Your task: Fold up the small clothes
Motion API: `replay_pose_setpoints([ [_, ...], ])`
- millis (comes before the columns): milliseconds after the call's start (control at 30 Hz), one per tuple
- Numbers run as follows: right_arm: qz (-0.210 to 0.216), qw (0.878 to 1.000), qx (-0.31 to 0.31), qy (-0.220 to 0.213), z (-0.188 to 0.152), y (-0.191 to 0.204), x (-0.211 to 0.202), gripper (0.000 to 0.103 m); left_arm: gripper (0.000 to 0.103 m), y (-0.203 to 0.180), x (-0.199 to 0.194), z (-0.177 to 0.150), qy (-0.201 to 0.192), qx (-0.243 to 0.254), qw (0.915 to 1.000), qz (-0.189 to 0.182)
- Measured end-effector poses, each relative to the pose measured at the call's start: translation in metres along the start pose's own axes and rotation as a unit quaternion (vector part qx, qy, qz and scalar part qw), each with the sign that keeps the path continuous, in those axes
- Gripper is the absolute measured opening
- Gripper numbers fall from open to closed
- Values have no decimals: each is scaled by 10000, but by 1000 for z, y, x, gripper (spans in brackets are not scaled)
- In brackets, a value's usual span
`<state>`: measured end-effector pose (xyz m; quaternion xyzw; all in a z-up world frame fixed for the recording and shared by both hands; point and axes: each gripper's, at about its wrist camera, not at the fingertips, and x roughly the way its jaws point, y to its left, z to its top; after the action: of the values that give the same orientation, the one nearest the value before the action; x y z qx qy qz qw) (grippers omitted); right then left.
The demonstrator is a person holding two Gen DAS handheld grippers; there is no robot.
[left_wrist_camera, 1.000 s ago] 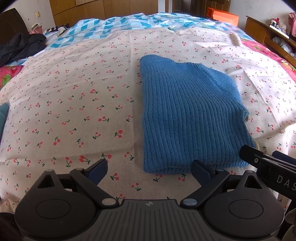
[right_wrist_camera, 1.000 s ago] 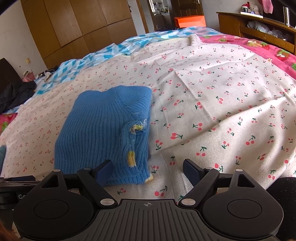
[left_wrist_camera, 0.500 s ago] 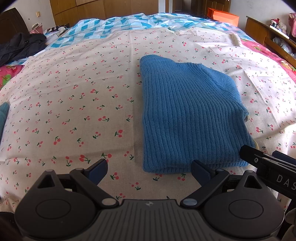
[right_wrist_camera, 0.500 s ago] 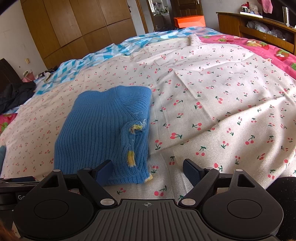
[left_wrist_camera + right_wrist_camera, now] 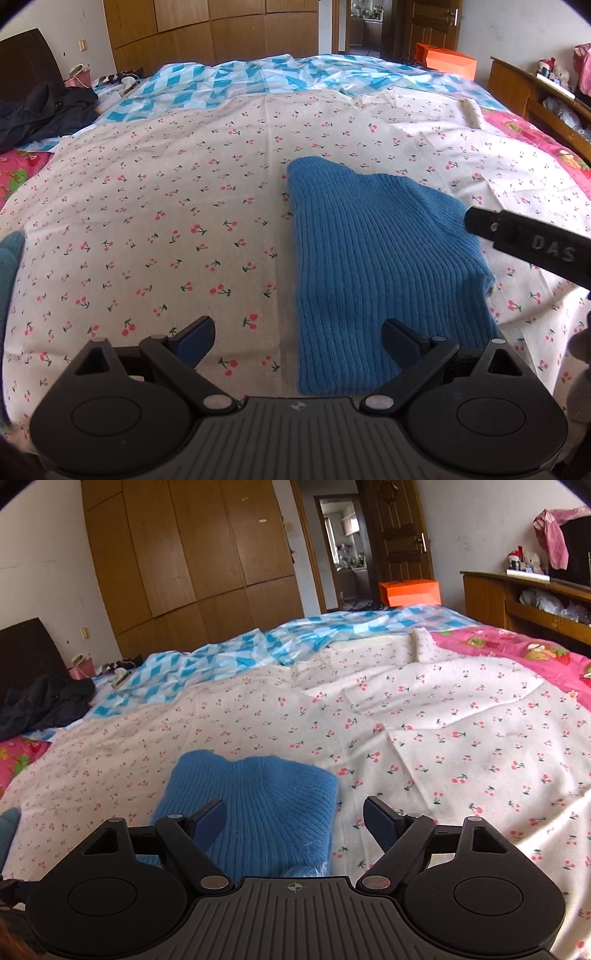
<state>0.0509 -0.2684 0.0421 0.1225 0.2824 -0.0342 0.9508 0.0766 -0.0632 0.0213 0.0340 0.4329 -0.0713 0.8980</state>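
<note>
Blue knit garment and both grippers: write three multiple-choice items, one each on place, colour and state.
1. The blue knit garment lies on:
A. cherry-print sheet
B. wooden desk
C. floor

2. The box by the door is:
A. green
B. orange
C. white

3. The left gripper is:
A. shut on the garment
B. open, holding nothing
C. shut on the sheet

Key: 1 A, the cherry-print sheet surrounds it. 2 B, the orange box. 3 B, its fingers stand apart over cloth, gripping nothing.
</note>
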Motion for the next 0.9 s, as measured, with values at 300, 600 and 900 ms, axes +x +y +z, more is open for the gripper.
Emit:
replay_pose_setpoints([
  [300,-523,9946,127,884,-33,-30,26,62,101,-7,15,-12,286,-1,9996,-52],
  [600,-584,9949,155,804,-38,-24,13,63,101,-7,-4,-20,66,174,9998,-62],
  [900,-703,9944,341,708,-48,-31,-6,65,101,1,-12,-27,8,102,9999,-32],
])
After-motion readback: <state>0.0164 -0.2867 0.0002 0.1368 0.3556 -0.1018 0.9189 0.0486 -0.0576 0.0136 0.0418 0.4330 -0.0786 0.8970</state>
